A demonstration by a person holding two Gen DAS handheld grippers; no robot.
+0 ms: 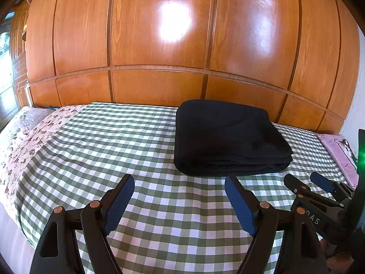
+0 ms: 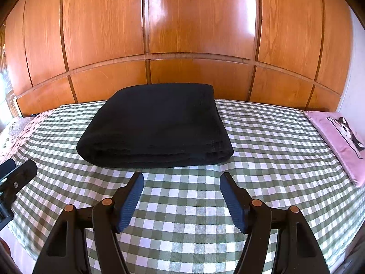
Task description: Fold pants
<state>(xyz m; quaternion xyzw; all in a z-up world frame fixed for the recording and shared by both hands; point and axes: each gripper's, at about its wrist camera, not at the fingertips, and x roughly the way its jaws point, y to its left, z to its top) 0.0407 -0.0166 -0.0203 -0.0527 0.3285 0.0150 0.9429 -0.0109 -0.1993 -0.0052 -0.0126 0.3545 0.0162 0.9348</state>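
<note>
The black pants (image 1: 225,137) lie folded into a thick rectangular stack on the green-and-white checked bedspread (image 1: 114,150), near the far side of the bed. My left gripper (image 1: 179,183) hovers over the cloth just in front of the stack, a little to its left, open and empty. In the right wrist view the same folded pants (image 2: 155,125) sit straight ahead, and my right gripper (image 2: 181,180) stands open just short of their near edge, with nothing between its blue pads. The right gripper (image 1: 303,180) also shows at the right edge of the left wrist view.
A glossy wooden wardrobe (image 1: 182,45) rises right behind the bed. A pink cushion with a printed figure (image 2: 340,141) lies at the bed's right end. Floral bedding (image 1: 27,134) covers the left end. The left gripper's tip (image 2: 18,178) shows at the right wrist view's left edge.
</note>
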